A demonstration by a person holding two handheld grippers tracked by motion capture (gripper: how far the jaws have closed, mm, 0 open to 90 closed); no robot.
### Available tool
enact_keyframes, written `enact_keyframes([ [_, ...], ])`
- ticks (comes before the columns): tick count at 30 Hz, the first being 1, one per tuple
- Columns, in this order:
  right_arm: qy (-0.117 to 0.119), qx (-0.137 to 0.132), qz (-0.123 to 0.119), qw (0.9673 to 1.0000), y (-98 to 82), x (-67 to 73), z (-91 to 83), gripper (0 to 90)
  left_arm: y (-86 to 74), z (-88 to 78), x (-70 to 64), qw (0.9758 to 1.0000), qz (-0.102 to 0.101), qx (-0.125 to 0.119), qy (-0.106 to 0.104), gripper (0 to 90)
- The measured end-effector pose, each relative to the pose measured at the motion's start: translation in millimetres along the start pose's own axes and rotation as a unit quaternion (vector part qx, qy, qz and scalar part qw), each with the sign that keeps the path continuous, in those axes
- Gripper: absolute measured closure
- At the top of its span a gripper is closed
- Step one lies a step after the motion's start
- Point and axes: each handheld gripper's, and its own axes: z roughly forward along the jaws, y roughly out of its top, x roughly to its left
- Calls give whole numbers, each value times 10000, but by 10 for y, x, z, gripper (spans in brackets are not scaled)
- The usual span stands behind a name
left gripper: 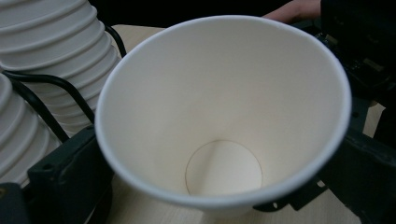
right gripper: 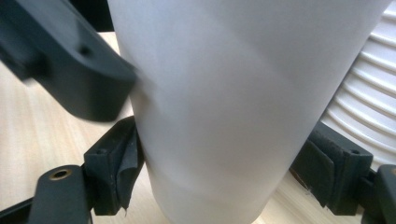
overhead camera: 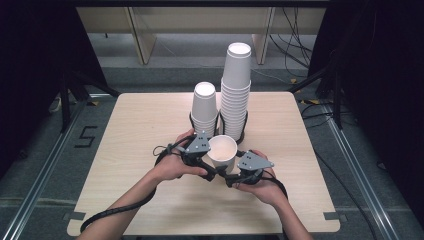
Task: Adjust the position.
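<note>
Both tools, left (overhead camera: 207,162) and right (overhead camera: 231,176), clamped on one cup (overhead camera: 222,152); two cup stacks (overhead camera: 235,92) behind.

White paper cup (overhead camera: 222,151); white cup stacks (overhead camera: 235,90); pale woodgrain table (overhead camera: 145,125); black jaws, apparently dark grey pads (right gripper: 122,169).

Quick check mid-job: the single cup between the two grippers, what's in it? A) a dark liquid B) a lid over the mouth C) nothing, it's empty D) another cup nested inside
C: the left gripper view looks straight into the single cup and shows its bare white bottom, with the mouth open and uncovered.
</note>
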Motion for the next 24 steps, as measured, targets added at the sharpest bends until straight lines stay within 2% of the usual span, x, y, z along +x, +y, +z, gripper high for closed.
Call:
enact_keyframes([
  [2,-47,26,18,10000,-7,-24,-23,217,-4,-31,5,10000,-41,-37,49,0],
  [4,-214,26,-54,9998,-18,-64,-57,217,-8,-69,8,9999,-61,-80,73,0],
  [5,-229,44,85,9997,-28,-58,-68,217,-14,-95,4,9998,-99,-130,101,0],
  [6,-331,-7,10,9994,-38,-86,-83,217,-20,-119,1,9998,-113,-145,128,0],
  [8,-403,-4,151,9991,-63,-100,-118,217,-39,-167,-3,9996,-157,-171,166,0],
  [9,-465,-3,109,9989,-70,-116,-141,217,-54,-194,-2,9994,-199,-182,194,0],
  [12,-583,52,326,9978,-108,-142,-247,217,-132,-271,1,9983,-411,-286,292,4],
  [14,-717,-32,275,9970,-137,-187,-302,217,-216,-324,6,9966,-633,-391,354,26],
  [15,-706,32,468,9964,-157,-198,-350,218,-258,-349,8,9956,-733,-449,360,37],
  [16,-744,-5,464,9961,-176,-223,-382,218,-292,-368,4,9949,-809,-472,381,39],
  [18,-825,-1,453,9956,-208,-256,-445,218,-389,-404,20,9947,-748,-512,492,39],
  [19,-872,-17,517,9948,-236,-265,-477,218,-436,-419,12,9937,-830,-538,524,40],
  [20,-948,-24,436,9945,-254,-287,-509,218,-473,-454,4,9930,-882,-495,607,40],
  [21,-967,-37,543,9938,-275,-291,-532,218,-514,-492,-17,9913,-1050,-463,640,41],
  [23,-1101,-33,607,9921,-306,-312,-592,218,-579,-553,-3,9899,-1052,-513,806,43],
  [24,-1191,-47,550,9913,-319,-336,-622,218,-606,-575,-2,9890,-1066,-523,877,46],
])
